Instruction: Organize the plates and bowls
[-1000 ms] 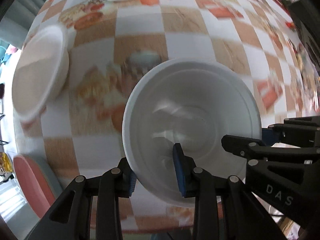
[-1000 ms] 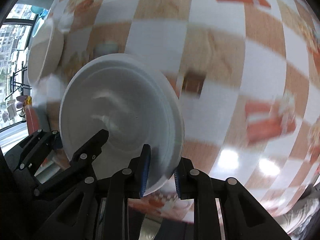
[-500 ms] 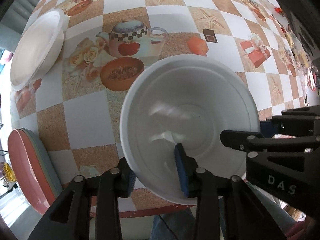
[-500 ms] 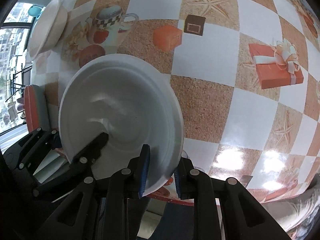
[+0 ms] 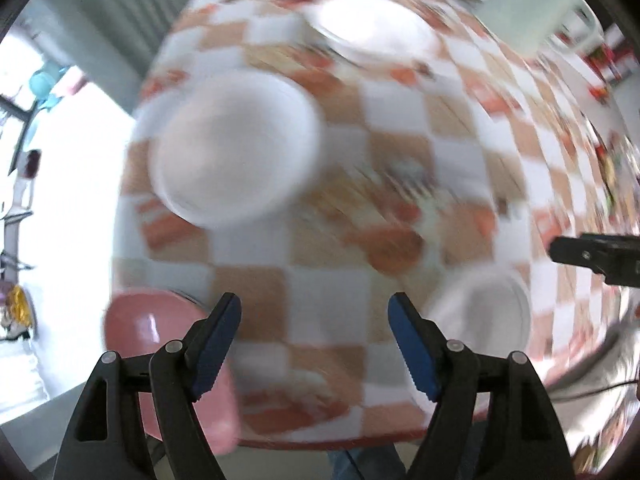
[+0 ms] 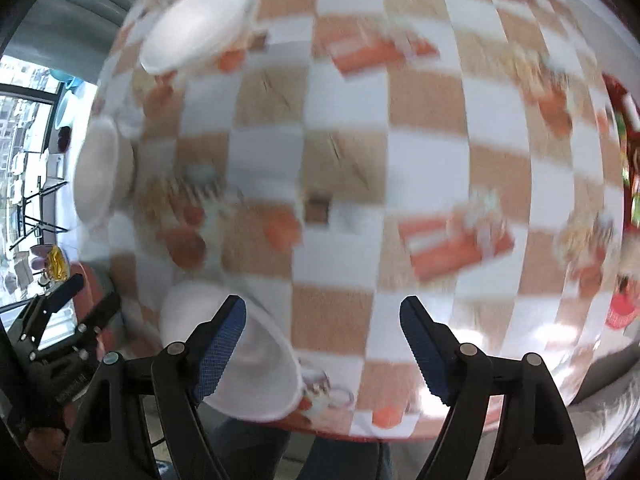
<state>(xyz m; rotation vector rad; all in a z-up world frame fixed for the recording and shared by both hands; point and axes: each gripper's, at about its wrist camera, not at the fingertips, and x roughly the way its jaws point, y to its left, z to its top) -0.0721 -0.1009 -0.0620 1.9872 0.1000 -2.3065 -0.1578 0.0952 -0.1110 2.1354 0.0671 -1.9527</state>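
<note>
Both views are motion-blurred. My left gripper [image 5: 314, 344] is open and empty above the table's near edge. A white bowl [image 5: 484, 308] sits on the checkered table [image 5: 328, 288] just right of it; the same bowl [image 6: 236, 356] shows by my right gripper's left finger. My right gripper [image 6: 322, 348] is open and empty. Another white bowl [image 5: 232, 148] sits at the left, also seen in the right wrist view [image 6: 100, 168]. A white plate [image 5: 372, 24] lies at the far side, also in the right wrist view [image 6: 196, 24].
A pink chair seat [image 5: 160, 344] stands at the table's near left corner. The right gripper's fingers [image 5: 596, 254] reach in from the right of the left wrist view. The left gripper [image 6: 60, 320] shows at the lower left of the right wrist view.
Both grippers have let go of the white bowl and opened. The bowl now rests on the table near the front edge. Both grippers have pulled back and up.
</note>
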